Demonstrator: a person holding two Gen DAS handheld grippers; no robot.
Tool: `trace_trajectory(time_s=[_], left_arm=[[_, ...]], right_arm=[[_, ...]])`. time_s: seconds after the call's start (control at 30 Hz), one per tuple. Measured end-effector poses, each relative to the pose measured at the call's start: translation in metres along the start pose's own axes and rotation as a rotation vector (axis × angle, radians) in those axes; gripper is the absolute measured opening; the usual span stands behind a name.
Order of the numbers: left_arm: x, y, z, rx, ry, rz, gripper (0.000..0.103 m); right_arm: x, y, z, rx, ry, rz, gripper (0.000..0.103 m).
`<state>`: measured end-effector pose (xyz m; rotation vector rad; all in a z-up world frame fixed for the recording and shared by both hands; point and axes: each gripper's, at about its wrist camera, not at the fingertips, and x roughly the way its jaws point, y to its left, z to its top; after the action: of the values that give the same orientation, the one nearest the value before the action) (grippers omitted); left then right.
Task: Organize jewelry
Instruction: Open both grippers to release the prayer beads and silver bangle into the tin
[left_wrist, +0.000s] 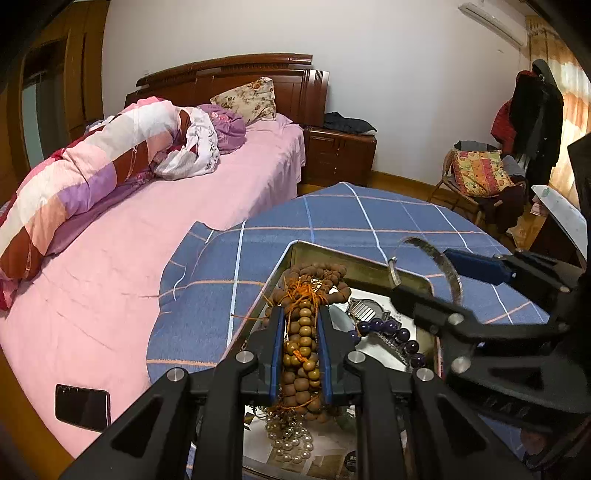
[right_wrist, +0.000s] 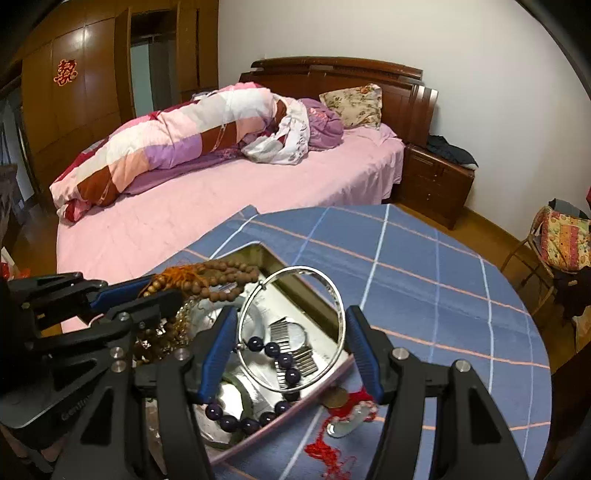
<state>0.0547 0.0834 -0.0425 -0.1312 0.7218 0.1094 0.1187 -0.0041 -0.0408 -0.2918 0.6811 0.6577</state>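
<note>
My left gripper (left_wrist: 300, 314) is shut on a bundle of brown wooden bead strands (left_wrist: 301, 347) with orange cord, held over the metal tray (left_wrist: 354, 264). My right gripper (right_wrist: 291, 317) is shut on a silver bangle (right_wrist: 341, 321), gripping it across its width above the tray (right_wrist: 258, 254). The bangle (left_wrist: 443, 266) and right gripper (left_wrist: 424, 284) also show in the left wrist view. In the tray lie a dark purple bead bracelet (right_wrist: 275, 350), a metal watch (right_wrist: 295, 343) and pearl beads (left_wrist: 291, 439). The left gripper (right_wrist: 147, 291) and bead strands (right_wrist: 225, 277) show at left in the right wrist view.
The tray sits on a round table with a blue checked cloth (right_wrist: 424, 280). A red-corded pendant (right_wrist: 351, 410) lies on the cloth beside the tray. A pink bed (left_wrist: 129, 240) stands behind, with a black phone (left_wrist: 83, 406) on it. A chair (left_wrist: 480, 177) stands at right.
</note>
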Motion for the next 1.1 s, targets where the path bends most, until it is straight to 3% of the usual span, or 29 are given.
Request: trace_trajectory(time_s=[0.37,0.57,0.63,0.73,0.77,0.8,0.97,1.1], left_arm=[[0.011,0.0,-0.005,0.003,0.04,0.006,0.016],[0.013,0.001,-0.007,-0.01,0.056,-0.013,0.018],[0.012,0.002,-0.006,-0.026,0.058,-0.021,0.025],[0.005,0.004,-0.004,-0.044,0.025,-0.009,0.053],[0.001,0.006,-0.004,-0.053,0.013,0.001,0.068],[-0.001,0.006,-0.003,-0.056,0.002,-0.004,0.074],[0.0,0.003,-0.005,-0.059,-0.003,0.009,0.074],[0.001,0.003,-0.007,-0.059,-0.015,0.086,0.074]], right_arm=[[0.012,-0.001,-0.011,0.005,0.041,0.008,0.063],[0.014,-0.002,-0.017,0.012,0.061,0.061,0.064],[0.01,-0.005,-0.017,0.016,0.05,0.05,0.067],[-0.001,-0.015,-0.018,0.037,0.025,0.043,0.074],[-0.003,-0.018,-0.018,0.043,0.018,0.043,0.077],[-0.009,-0.024,-0.02,0.055,0.008,0.046,0.079],[-0.031,-0.063,-0.035,0.143,-0.009,-0.006,0.08],[-0.035,-0.09,-0.049,0.216,0.007,-0.051,0.08]])
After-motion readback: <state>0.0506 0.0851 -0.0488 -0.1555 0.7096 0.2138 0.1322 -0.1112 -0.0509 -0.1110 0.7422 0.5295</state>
